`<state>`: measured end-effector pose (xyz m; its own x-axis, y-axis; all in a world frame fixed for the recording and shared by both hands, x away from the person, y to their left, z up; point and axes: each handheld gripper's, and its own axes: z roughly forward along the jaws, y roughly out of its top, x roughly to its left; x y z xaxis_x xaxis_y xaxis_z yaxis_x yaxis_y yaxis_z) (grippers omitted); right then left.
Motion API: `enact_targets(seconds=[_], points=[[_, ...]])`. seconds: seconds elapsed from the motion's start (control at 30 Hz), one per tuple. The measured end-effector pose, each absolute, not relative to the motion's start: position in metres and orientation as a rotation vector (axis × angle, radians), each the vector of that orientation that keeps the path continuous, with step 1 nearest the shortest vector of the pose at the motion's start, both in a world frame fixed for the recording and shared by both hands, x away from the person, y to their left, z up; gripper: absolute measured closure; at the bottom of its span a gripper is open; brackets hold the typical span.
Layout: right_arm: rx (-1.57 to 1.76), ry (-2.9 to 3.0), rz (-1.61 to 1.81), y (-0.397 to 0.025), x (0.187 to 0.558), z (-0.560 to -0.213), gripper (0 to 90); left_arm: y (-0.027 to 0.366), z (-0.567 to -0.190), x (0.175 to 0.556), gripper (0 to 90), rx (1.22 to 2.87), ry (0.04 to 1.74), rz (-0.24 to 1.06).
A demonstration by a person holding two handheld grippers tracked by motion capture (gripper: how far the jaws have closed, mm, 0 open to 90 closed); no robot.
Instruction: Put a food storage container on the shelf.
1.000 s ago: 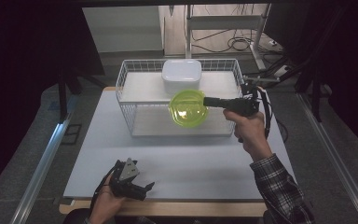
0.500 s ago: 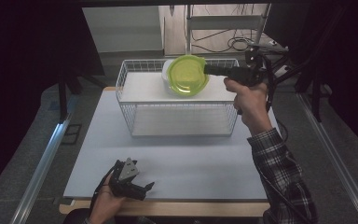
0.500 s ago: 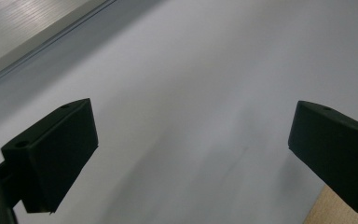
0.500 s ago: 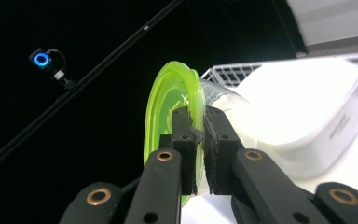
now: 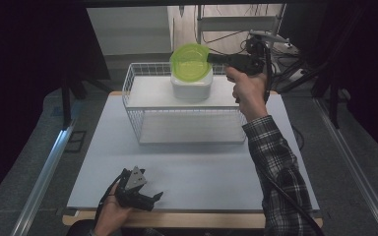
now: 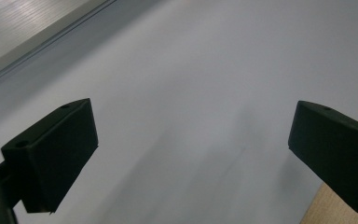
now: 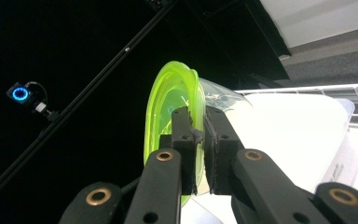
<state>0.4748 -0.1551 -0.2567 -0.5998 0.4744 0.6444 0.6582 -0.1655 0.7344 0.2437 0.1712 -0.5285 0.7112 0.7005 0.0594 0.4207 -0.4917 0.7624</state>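
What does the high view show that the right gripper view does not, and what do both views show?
High view alone: the left gripper, open, low over the white table near its front edge, and the plaid sleeve of the right arm. Right gripper view alone: a small blue ring light in the dark background. Both: the right gripper shut on the rim of the green bowl, the white container under the bowl, and the wire basket.
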Motion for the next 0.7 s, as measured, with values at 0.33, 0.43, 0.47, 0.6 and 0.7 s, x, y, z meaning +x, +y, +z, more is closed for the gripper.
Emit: enact_targets(seconds=[0.33, 0.43, 0.47, 0.6, 0.7], points=[[-1.380, -1.884, -1.831, -0.148, 0.495, -0.264, 83.7, 0.171, -0.529, 0.244, 1.1, 2.158, 0.843, 0.466], [-1.411, -1.903, -1.817, -0.147, 0.498, -0.262, 81.9, 0.170, -0.529, 0.244, 1.0, 2.161, 0.842, 0.462], [-1.419, -1.935, -1.817, -0.146, 0.498, -0.261, 81.4, 0.170, -0.529, 0.244, 1.1, 2.162, 0.841, 0.462], [-1.474, -2.015, -1.810, -0.142, 0.500, -0.259, 77.5, 0.170, -0.529, 0.244, 1.1, 2.162, 0.842, 0.461], [-1.515, -2.058, -1.803, -0.138, 0.501, -0.258, 73.6, 0.170, -0.529, 0.244, 1.1, 2.164, 0.841, 0.462]])
